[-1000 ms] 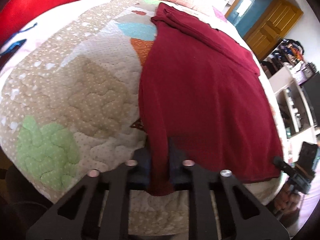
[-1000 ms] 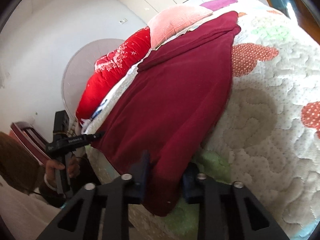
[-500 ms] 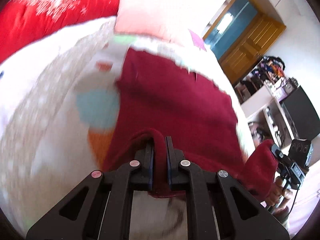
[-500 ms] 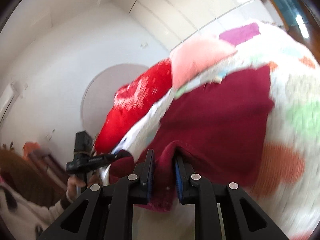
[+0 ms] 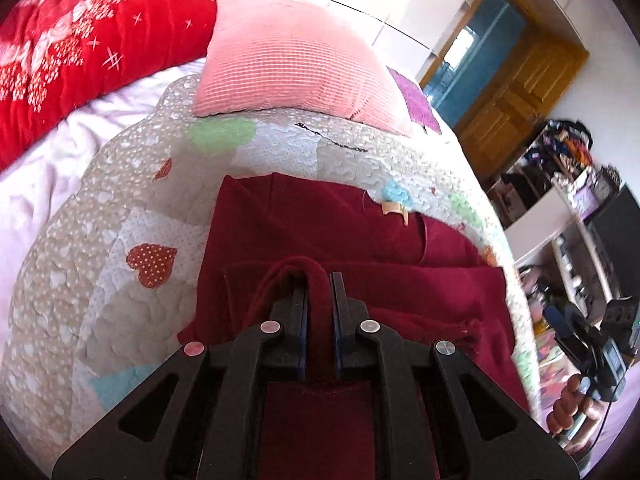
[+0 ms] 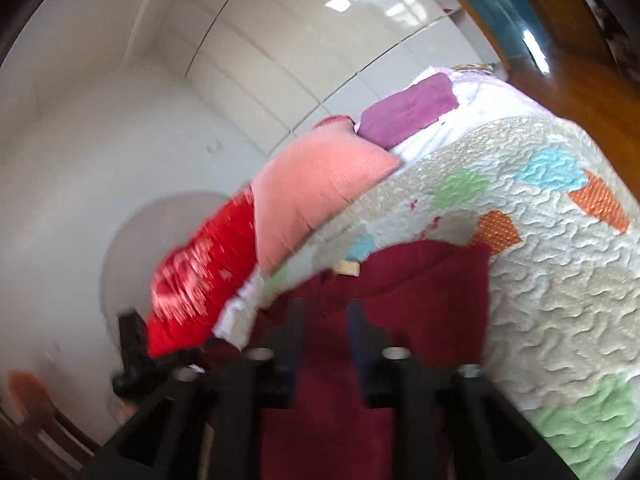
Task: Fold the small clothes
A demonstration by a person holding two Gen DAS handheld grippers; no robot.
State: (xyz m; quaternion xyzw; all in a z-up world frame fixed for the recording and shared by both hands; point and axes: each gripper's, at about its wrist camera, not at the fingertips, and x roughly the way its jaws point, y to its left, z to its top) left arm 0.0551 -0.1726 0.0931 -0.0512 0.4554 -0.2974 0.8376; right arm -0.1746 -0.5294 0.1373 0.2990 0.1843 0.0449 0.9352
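Observation:
A dark red garment point(image 5: 320, 220) lies on the patchwork quilt point(image 5: 120, 208), its near part doubled over toward the collar label point(image 5: 394, 209). My left gripper point(image 5: 319, 276) is shut on a raised fold of the red cloth, which arches over one finger. In the blurred right wrist view, my right gripper point(image 6: 326, 308) hangs just above the same garment point(image 6: 432, 292). Its jaws are opening. Red cloth shows in the gap between the fingers, and the pads do not press on it.
A pink pillow point(image 5: 288, 64) and a red blanket point(image 5: 80, 52) lie at the head of the bed, beyond the garment. A purple cloth point(image 6: 408, 108) sits behind the pillow. Shelves point(image 5: 568, 216) and a wooden door point(image 5: 516, 92) stand past the bed's right edge.
Both grippers have carried the garment's near edge up the bed toward the pillow, doubling the cloth over. The right gripper's jaws have parted from the cloth; the left stays shut.

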